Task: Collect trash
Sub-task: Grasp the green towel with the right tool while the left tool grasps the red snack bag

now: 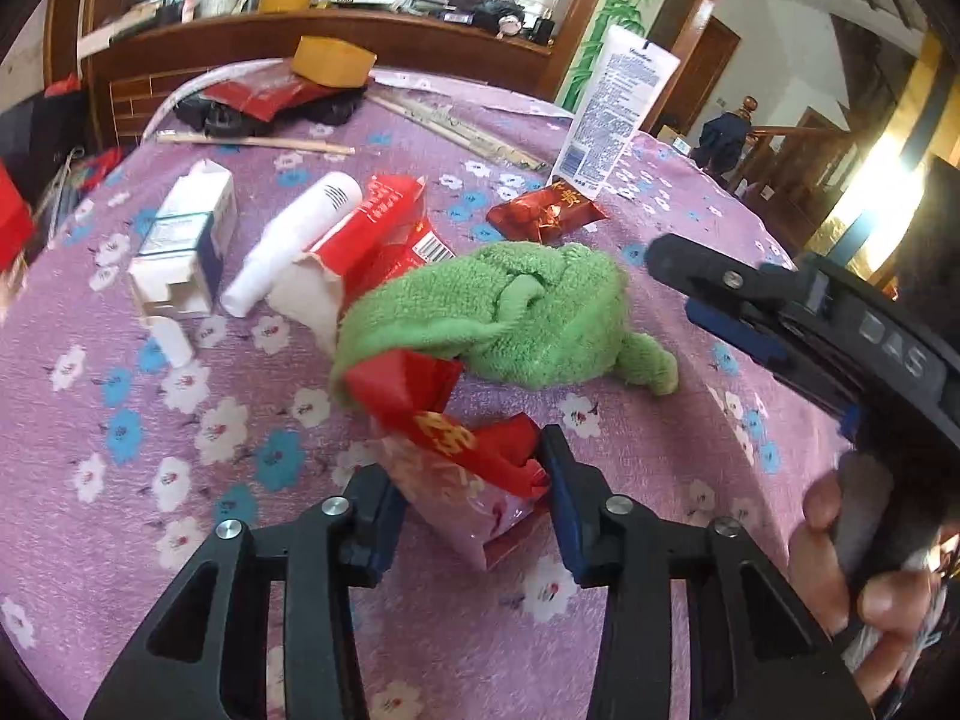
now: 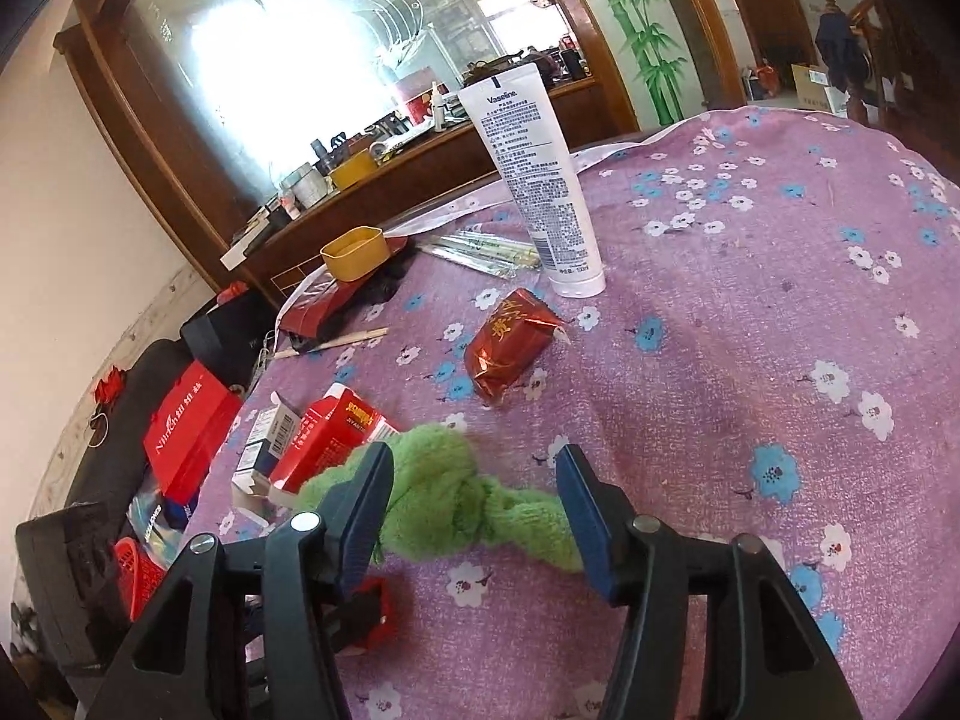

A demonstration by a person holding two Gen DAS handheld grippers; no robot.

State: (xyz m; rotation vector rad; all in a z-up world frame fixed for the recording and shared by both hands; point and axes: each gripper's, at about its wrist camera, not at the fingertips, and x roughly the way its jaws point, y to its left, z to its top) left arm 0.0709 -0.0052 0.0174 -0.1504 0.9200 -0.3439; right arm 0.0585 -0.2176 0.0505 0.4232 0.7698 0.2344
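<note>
My left gripper [image 1: 469,468] is shut on a crumpled red wrapper with gold print [image 1: 444,429] and its clear plastic, low on the purple flowered tablecloth [image 1: 180,420]. One end of the wrapper lies under a green towel [image 1: 510,306]. My right gripper [image 1: 672,282] comes in from the right, held by a person's hand [image 1: 840,540]. In the right wrist view it [image 2: 474,468] stands open above the knotted green towel [image 2: 456,498], whose tail lies between the fingers; the pads do not press it. A red foil packet [image 2: 510,342] lies farther back.
A white lotion tube [image 2: 540,186] stands upright at the back. A red carton [image 1: 372,234], a white bottle [image 1: 294,240] and a white and blue box [image 1: 186,234] lie left of the towel. A yellow tub [image 1: 333,60] and chopsticks [image 1: 456,126] sit near the far edge.
</note>
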